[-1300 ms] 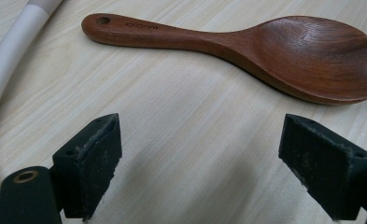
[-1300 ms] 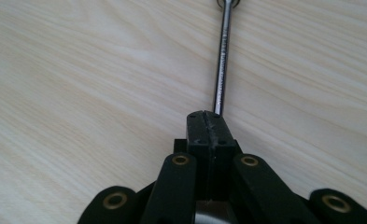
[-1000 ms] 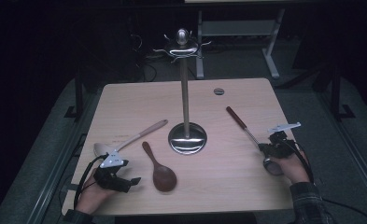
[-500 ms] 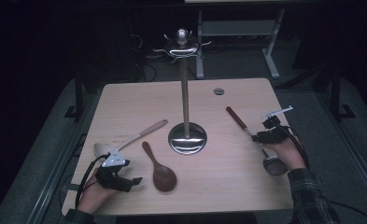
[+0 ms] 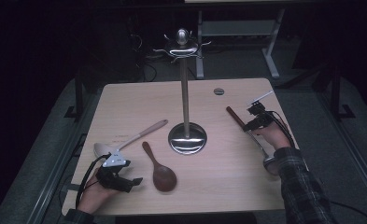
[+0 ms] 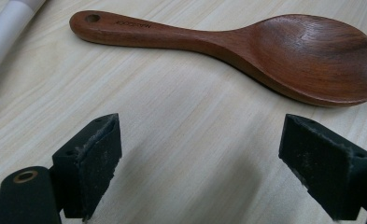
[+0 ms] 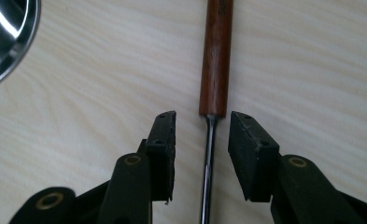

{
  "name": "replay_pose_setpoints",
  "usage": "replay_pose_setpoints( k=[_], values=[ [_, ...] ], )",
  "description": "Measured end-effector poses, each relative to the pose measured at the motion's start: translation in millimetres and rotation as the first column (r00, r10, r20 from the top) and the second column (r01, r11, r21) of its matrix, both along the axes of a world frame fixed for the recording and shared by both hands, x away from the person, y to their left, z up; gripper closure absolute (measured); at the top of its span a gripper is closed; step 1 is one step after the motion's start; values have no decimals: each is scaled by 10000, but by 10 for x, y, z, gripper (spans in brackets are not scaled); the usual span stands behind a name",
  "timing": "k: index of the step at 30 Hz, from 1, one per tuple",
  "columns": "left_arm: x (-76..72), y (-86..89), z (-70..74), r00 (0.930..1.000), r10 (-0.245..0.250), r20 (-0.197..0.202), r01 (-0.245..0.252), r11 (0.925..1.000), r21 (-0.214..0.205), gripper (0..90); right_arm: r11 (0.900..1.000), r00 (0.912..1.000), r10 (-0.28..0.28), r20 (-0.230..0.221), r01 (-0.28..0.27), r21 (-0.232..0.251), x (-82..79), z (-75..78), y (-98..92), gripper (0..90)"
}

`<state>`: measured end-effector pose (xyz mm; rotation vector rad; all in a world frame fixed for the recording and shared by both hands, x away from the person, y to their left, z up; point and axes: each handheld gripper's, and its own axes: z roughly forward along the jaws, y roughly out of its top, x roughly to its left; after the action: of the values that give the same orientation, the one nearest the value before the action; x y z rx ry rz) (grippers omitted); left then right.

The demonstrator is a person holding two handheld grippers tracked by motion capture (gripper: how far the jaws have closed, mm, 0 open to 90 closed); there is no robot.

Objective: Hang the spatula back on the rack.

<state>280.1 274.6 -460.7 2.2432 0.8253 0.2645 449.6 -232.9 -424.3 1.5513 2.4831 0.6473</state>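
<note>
A steel ladle with a dark wooden handle lies at the table's right. My right gripper hovers over the joint of handle and shaft. Its jaws have just been opening; in the right gripper view the thin steel shaft runs between the pads without touching them, and the handle lies just ahead. My left gripper rests open at the front left. In the left gripper view it points at a dark wooden spoon lying flat a little ahead, also seen from above.
A tall metal stand with hooks on top rises from a round base at the table's middle; its rim shows as a shiny edge. A metal spoon with a pale handle lies left of it. A small round grommet sits near the far edge.
My right gripper has moved away from me along the ladle, from its bowl end to the start of the wooden handle, and its jaws have parted. The left gripper has stayed put.
</note>
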Motion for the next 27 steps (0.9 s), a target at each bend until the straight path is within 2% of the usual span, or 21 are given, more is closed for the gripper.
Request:
replay_pose_setpoints(
  k=[2,5,9,10,13,22,27],
  values=[
    [1,1,2,10000,-19,27,19,10000,17,126,9996,9999,109,-13,-109,-250,52,-16,21,609],
    [0,2,4,10000,-16,55,16,10000,9,125,9993,10000,8,-51,-10,-373,134,-35,46,609],
    [-1,-5,3,10000,-17,47,17,10000,-18,125,9998,9998,-106,-173,103,-173,188,-69,60,610],
    [-2,-11,1,10000,-35,45,36,10000,-44,125,9992,9998,-24,-214,15,-397,223,-102,80,611],
    [-5,-18,-3,10000,-23,-12,23,9999,-110,124,9992,9996,-20,-285,9,-389,269,-138,108,614],
    [-8,-18,1,10000,-53,-52,52,9999,-146,126,9985,9984,-74,-552,44,-547,333,-192,163,662],
    [-7,-15,4,9999,-138,-28,138,9999,-23,126,9981,9980,-144,-620,106,-605,339,-210,157,692]
  ],
)
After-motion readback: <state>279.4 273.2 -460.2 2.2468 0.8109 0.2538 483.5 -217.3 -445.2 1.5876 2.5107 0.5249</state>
